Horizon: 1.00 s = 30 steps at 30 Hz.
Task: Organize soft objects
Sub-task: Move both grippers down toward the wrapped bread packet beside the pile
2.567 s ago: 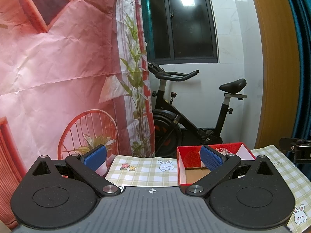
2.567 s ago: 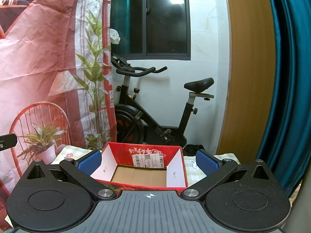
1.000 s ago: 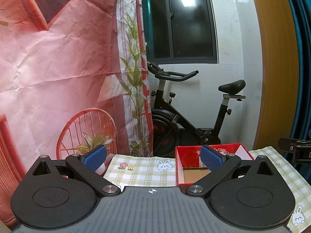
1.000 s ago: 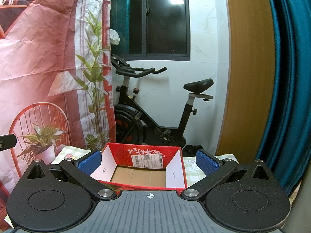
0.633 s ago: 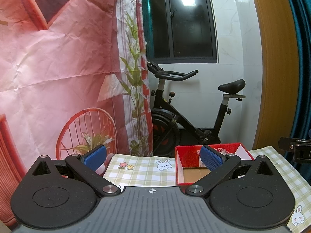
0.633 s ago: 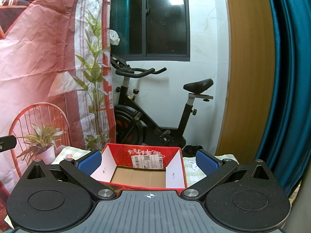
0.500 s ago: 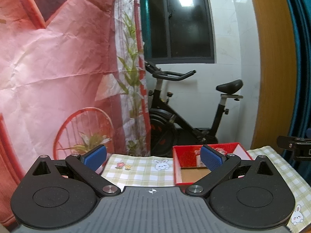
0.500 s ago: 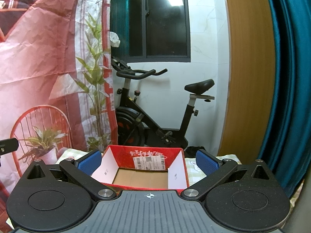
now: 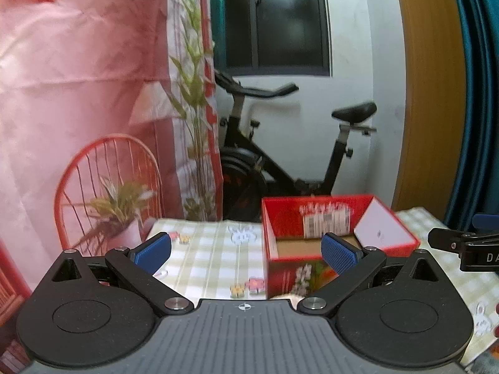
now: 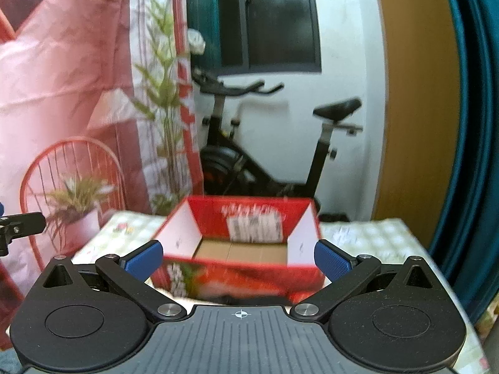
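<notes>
An open red cardboard box (image 9: 327, 218) with a bare brown floor stands on a green checked tablecloth (image 9: 212, 255); it also shows in the right wrist view (image 10: 243, 227). My left gripper (image 9: 246, 254) is open and empty, to the left of the box, with its right pad in front of it. My right gripper (image 10: 238, 260) is open and empty, right in front of the box. The other gripper's tip shows at the right edge (image 9: 461, 244). No soft object is clearly in view; a pale scrap (image 9: 283, 296) peeks out below the box.
A pink printed backdrop (image 9: 78, 93) hangs at the left. A black exercise bike (image 9: 280, 162) stands behind the table by the white wall. A wood panel (image 10: 405, 124) and teal curtain (image 10: 467, 140) are at the right.
Both views have tilted down and moved closer to the table, so the box looks larger and lower. Both grippers stay open and empty. The frames are now motion-blurred.
</notes>
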Motion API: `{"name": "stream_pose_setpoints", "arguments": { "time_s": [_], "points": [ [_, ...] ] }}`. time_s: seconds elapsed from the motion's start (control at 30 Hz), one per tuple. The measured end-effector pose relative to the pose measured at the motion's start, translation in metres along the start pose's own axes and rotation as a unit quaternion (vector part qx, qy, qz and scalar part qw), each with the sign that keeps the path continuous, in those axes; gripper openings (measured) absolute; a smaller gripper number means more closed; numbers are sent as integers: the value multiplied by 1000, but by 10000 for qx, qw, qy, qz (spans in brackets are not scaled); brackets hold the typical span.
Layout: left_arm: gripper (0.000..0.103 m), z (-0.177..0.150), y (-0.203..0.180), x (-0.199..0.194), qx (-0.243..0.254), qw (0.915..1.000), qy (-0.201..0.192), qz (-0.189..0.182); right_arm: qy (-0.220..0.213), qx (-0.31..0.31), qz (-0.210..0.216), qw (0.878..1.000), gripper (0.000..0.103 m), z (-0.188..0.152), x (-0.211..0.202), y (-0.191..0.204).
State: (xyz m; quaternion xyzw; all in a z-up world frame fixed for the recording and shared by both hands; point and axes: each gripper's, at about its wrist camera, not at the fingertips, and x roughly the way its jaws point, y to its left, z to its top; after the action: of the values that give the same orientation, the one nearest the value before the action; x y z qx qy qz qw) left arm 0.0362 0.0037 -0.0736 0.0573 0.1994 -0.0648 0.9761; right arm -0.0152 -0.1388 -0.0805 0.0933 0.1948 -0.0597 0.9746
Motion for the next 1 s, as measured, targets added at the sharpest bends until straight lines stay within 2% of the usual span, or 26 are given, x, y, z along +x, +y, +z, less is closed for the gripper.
{"name": "stream_pose_setpoints", "arguments": {
  "time_s": [0.13,0.23,0.43,0.63,0.73,0.8,1.0],
  "points": [
    [103,-15,7,20,26,9995,319,-9,396,22,233,9989,103,-22,16,5],
    [103,-29,16,27,-81,9986,488,-184,581,55,197,9981,103,-40,24,13],
    [103,-55,29,38,-4,9977,657,-150,718,-73,206,9972,103,-70,32,25],
    [103,-74,31,47,33,9949,973,-258,1019,-217,480,9934,102,-87,36,38],
    [102,-81,32,50,30,9935,1104,-293,1209,-289,618,9903,95,-93,39,45],
    [102,-83,33,50,14,9927,1166,-320,1327,-304,709,9882,84,-98,41,48],
    [90,-96,32,55,65,9896,1410,-276,1618,-445,989,9809,68,-107,45,60]
  ]
}}
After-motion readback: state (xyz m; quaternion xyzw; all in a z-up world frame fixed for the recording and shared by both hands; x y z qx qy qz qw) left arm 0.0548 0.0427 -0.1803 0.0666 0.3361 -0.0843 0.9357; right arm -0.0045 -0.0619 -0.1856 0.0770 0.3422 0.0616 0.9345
